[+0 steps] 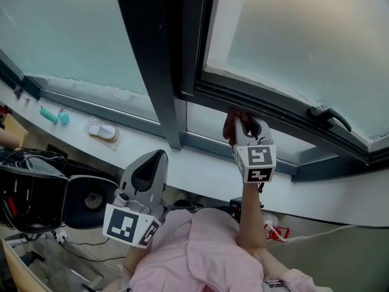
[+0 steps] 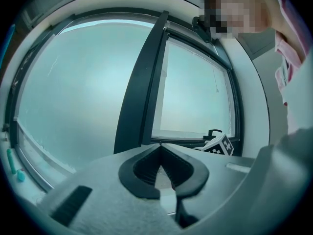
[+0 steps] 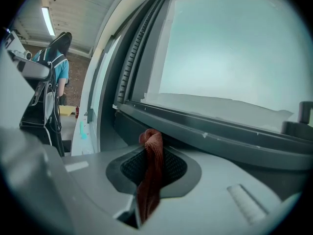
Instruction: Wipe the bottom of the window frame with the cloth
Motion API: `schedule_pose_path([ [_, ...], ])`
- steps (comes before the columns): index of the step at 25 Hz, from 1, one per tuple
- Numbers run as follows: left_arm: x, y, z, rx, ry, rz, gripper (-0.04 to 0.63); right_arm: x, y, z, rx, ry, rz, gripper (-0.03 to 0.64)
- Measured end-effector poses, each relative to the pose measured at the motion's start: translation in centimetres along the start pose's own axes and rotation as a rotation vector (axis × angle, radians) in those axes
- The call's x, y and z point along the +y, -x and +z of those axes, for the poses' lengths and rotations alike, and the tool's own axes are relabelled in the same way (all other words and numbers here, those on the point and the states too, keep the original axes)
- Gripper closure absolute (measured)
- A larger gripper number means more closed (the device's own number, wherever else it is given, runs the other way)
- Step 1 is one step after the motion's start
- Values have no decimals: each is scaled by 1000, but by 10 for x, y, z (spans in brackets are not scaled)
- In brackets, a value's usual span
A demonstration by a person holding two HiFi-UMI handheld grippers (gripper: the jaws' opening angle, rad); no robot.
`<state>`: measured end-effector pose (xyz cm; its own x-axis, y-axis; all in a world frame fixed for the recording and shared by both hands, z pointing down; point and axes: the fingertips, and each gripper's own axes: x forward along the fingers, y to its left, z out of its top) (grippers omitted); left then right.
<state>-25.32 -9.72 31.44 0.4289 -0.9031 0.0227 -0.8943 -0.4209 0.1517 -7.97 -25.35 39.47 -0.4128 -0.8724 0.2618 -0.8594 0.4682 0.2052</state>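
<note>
Right gripper pinches the red cloth tight, up at the window frame's bottom rail; left gripper hangs closed, empty.

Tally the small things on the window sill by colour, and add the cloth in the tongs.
Teal, on the sill: 2, a long piece and a round piece
Pale, on the sill: 1, an oval thing
Red: 1, the cloth pinched in the right tongs
Total: 4
</note>
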Motion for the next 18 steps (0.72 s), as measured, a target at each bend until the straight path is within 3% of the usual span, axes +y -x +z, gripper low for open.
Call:
schedule_pose_path([
  [18,-34,-30,-3,22,-15,-123,597,-37,26,-14,9,-37,-77,566],
])
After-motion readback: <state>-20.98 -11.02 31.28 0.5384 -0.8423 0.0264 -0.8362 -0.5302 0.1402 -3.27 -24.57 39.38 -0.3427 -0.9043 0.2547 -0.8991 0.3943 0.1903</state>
